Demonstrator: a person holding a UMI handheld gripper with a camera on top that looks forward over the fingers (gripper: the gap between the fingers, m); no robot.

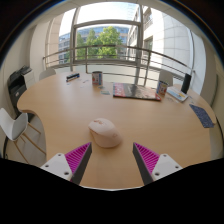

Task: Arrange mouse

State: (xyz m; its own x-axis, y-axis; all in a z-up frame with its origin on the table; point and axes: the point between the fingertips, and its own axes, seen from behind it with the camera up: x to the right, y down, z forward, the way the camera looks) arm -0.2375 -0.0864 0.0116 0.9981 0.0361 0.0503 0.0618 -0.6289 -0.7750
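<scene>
At the far left, a black office chair (20,82) stands beside the round wooden table (60,110), and nearer there is a white chair (14,125) pushed close to the table's edge. On the far part of the table, to the left, lies a small dark object (72,76) that is too small to identify. A little more to the right stands a cylindrical container (97,77), upright, well beyond the fingers.

In the middle of the table rests the mouse (104,132), white or pale grey. It lies just ahead of the hand-held gripper (112,158), slightly to the left of the centre between the fingers, and it touches neither of them. The hand-held gripper is wide open and holds nothing; its two pink pads (76,157) face each other with bare table between them.

Farther right, on the far side of the table, lies a flat dark mat or book (134,91), and a keyboard (203,116) is near the right edge. Behind the table there are large windows (105,30) with trees and a building outside.
</scene>
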